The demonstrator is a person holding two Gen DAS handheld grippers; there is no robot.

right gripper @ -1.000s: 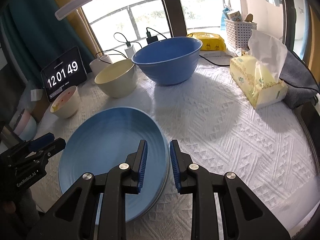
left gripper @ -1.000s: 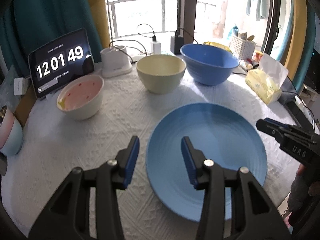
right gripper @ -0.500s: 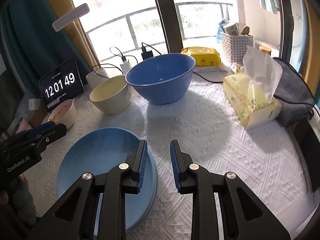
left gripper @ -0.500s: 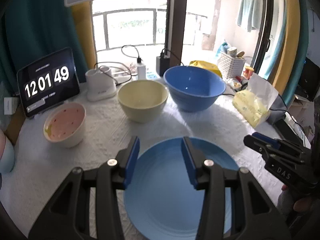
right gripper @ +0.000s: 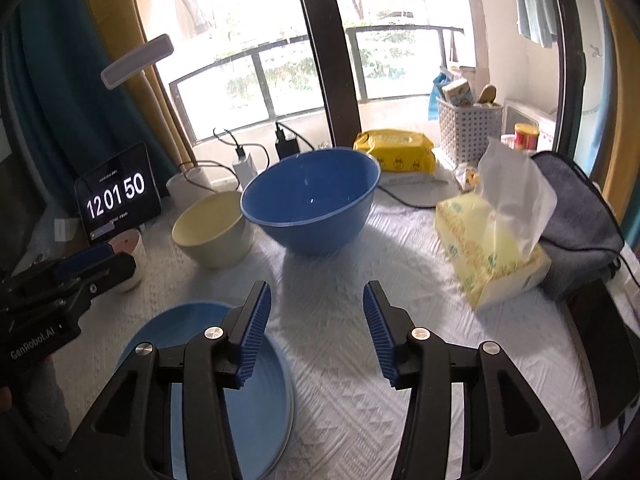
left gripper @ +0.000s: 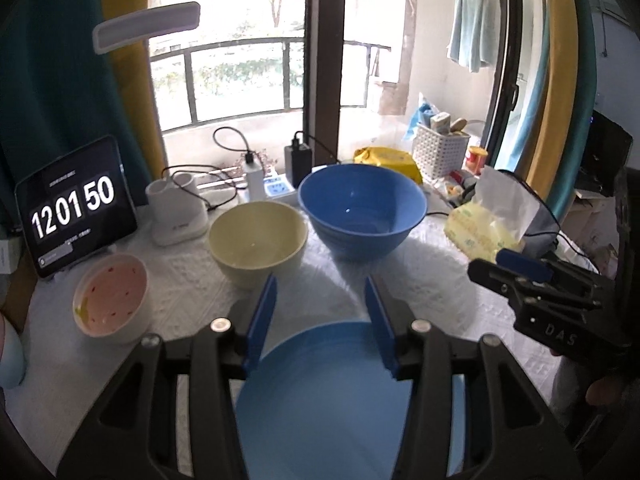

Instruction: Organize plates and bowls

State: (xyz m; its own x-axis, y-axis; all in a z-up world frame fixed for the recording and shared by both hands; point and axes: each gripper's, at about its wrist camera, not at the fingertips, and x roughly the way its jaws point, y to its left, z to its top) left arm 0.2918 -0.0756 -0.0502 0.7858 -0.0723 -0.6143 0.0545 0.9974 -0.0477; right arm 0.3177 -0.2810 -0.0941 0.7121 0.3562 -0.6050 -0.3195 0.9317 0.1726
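Left gripper [left gripper: 322, 320]: jaws spread, empty, above blue plate [left gripper: 340, 400]
Right gripper [right gripper: 316, 328]: jaws just opening, empty, over bare white tablecloth [right gripper: 400, 272]

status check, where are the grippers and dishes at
Left gripper open, empty. Right gripper jaws just opened, nothing between them. Blue plate flat on table, three bowls behind it. Nothing in the way.

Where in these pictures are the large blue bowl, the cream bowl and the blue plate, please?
large blue bowl [right gripper: 310, 204]: right wrist view, on its inner wall.
cream bowl [left gripper: 256, 236]: left wrist view, on its inside.
blue plate [left gripper: 320, 400]: left wrist view, on its flat middle.
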